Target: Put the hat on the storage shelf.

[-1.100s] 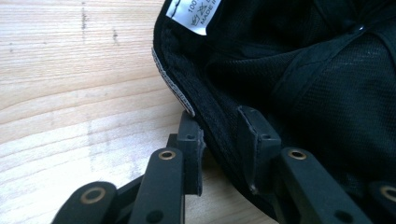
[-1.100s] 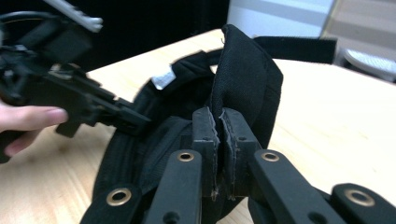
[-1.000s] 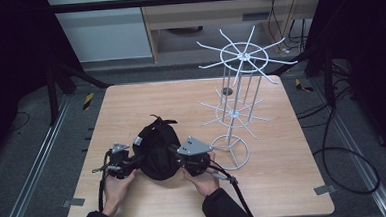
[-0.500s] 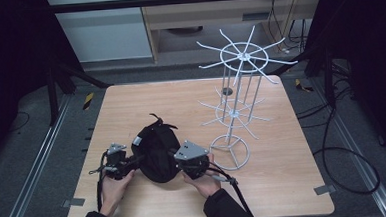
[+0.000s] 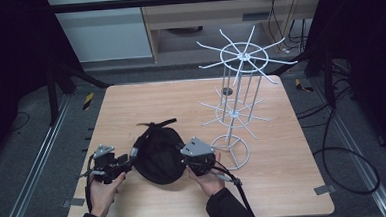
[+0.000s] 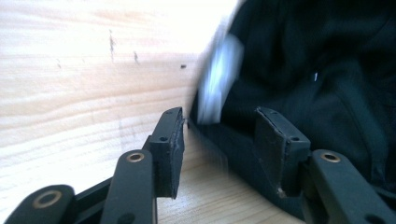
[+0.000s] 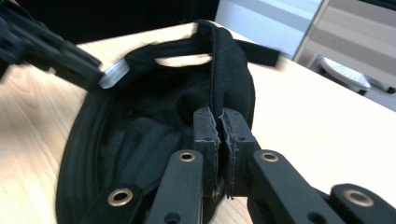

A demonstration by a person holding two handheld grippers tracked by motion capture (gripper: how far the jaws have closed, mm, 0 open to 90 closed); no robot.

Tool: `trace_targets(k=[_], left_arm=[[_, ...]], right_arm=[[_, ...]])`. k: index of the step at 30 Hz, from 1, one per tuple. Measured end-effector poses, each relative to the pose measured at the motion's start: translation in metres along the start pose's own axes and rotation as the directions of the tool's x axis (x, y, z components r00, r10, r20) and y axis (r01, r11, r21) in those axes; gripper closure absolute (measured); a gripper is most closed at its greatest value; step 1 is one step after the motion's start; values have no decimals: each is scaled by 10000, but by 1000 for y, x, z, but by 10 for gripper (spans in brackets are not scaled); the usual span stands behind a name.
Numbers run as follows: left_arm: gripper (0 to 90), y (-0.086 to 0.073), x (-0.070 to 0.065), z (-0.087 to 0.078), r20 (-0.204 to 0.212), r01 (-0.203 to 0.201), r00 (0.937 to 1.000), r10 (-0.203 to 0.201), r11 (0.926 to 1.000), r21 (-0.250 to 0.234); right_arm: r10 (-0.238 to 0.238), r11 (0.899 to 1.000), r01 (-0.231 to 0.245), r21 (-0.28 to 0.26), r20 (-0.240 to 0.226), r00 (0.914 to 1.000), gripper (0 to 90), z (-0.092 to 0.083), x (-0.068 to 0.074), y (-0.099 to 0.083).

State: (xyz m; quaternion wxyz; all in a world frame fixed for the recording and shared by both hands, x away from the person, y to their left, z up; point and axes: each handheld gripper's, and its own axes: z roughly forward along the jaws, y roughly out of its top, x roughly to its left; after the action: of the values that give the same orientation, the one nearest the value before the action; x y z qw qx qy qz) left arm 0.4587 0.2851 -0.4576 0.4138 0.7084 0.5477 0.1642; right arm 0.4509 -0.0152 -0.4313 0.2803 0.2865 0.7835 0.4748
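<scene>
Between the pads of the right gripper (image 7: 219,126) sits a fold of the black cap (image 5: 158,155): the jaws are pressed together on the rim fabric, which stands up from the grip as a stitched ridge. Just beyond that pinch the cap's hollow inside faces up, with its sweatband curving round, and the cap lies on the table (image 5: 285,184) between the two grippers.

Across the cap from that grip, the left gripper (image 6: 217,135) is spread. Its jaws have just been opening, and the pads no longer press on anything; the cap's edge lies on the table just ahead of and partly between them, with a small pale tab (image 6: 219,81) on the strap at that edge, blurred.

The cap looks light and soft. The crown will likely sag and fold under its own weight, so a one-sided grip probably lets it droop. The seamed rim and the sweatband seem the firmest cloth to pinch; the strap (image 5: 154,124) at the far side is thin and would likely slip or twist. The fabric looks matte, not slippery, and nothing about it seems fragile.

Beyond the right gripper, farther back on the table, stands a white wire rack (image 5: 240,86) with spoked arms.

No brand or writing can be read; the pale tab is too blurred to tell.
</scene>
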Motion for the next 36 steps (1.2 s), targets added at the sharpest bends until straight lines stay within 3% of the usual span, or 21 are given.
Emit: trace_targets(k=[3, 8, 14, 20, 28, 36], left_arm=[[514, 1, 0, -3, -74, 80, 9999, -80, 9999, -78], [534, 8, -9, -13, 303, -46, 9995, 61, 9986, -518], [546, 15, -34, -21, 1105, -25, 9938, 126, 9959, -907], [513, 28, -55, -19, 1442, -174, 9889, 354, 9921, -1246], [462, 39, -76, -12, 1578, -394, 9855, 621, 9889, -1436], [400, 48, -93, 8, 1470, -93, 9887, 298, 9903, -1383]], right_arm=[[117, 9999, -117, -35, 46, 9999, 857, -1, -2, -1], [84, 9999, -84, -67, -42, 10000, 857, -3, -3, -3], [-151, 9998, 147, -133, -254, 9996, 854, -5, 2, -6], [-160, 9998, 157, -99, -328, 9993, 854, -6, 5, -10], [-79, 10000, 79, -13, -365, 9993, 853, -3, 7, -12], [-283, 9996, 282, -46, -443, 9986, 854, -3, 11, -12]])
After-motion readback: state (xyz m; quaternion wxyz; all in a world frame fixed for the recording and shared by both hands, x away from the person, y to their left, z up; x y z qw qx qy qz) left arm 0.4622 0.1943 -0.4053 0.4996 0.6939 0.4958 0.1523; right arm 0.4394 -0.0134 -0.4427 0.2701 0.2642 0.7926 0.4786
